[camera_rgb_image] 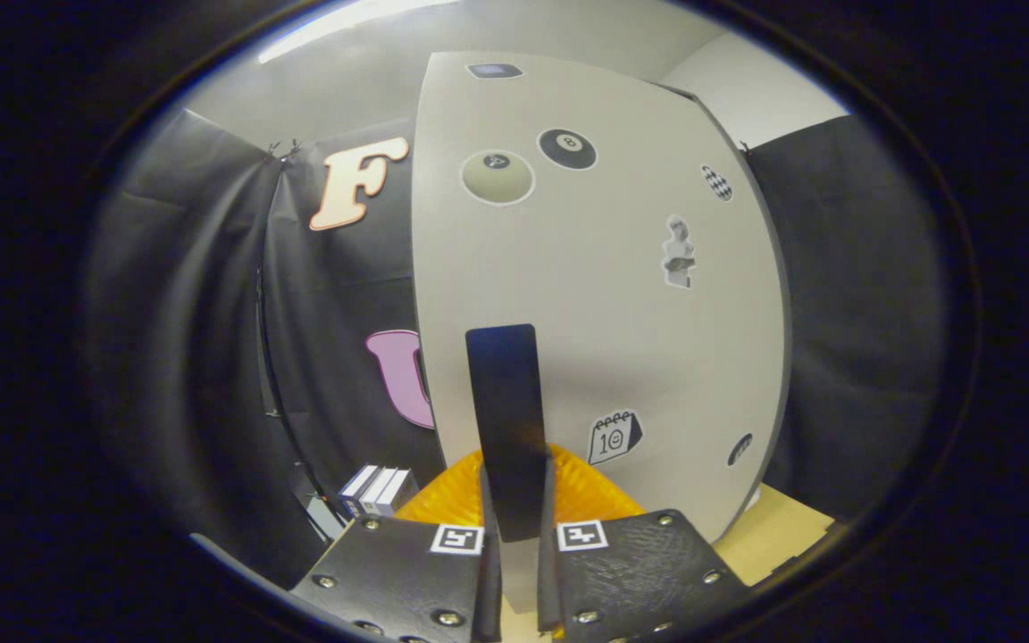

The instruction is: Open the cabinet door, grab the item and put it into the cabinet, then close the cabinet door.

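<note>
Cabinet door (604, 295), pale and wide, stands just ahead of the gripper (516, 536), carrying seven stickers, two of them billiard balls. One dark upright handle (506, 420) on the door sits between the two fingers, which are narrowed and press on its lower end from both sides. One small striped box (378, 489) lies beyond the left finger, near the table's (778, 527) edge by the black cloth

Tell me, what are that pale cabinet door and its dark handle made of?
The cabinet door looks like matte painted board, flat and glare-free, carrying stickers. The handle, gripped between the fingers of the tool, looks like smooth dark plastic or coated metal; hard to tell.
</note>
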A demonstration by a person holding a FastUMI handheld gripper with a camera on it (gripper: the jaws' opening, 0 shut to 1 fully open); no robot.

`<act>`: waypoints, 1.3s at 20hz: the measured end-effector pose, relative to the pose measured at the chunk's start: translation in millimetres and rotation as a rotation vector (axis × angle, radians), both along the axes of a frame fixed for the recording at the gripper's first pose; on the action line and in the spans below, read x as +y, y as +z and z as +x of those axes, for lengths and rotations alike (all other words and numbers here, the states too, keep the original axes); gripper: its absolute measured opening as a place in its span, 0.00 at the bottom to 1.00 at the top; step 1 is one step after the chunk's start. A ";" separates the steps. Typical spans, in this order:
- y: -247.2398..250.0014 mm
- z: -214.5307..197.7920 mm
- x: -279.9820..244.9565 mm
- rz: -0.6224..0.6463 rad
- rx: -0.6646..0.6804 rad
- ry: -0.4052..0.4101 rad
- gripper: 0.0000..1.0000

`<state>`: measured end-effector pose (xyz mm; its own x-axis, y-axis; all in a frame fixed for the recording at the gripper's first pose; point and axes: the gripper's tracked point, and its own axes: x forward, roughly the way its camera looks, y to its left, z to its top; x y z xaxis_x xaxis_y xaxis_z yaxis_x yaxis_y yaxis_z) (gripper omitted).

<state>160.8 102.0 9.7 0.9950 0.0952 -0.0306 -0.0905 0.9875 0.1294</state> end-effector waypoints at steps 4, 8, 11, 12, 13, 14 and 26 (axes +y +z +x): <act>2.6 -37.7 -24.7 0.015 0.012 -0.012 0.15; 7.7 -83.0 -71.6 0.056 0.017 -0.047 0.16; 5.4 -107.6 -99.6 0.061 0.025 -0.077 0.15; 4.3 -115.9 -110.6 0.067 0.031 -0.088 0.15; 5.9 -121.7 -121.3 0.081 0.035 -0.101 0.15; 6.2 -128.9 -132.6 0.088 0.036 -0.113 0.15; 6.8 -163.0 -248.1 0.018 -0.003 -0.177 0.14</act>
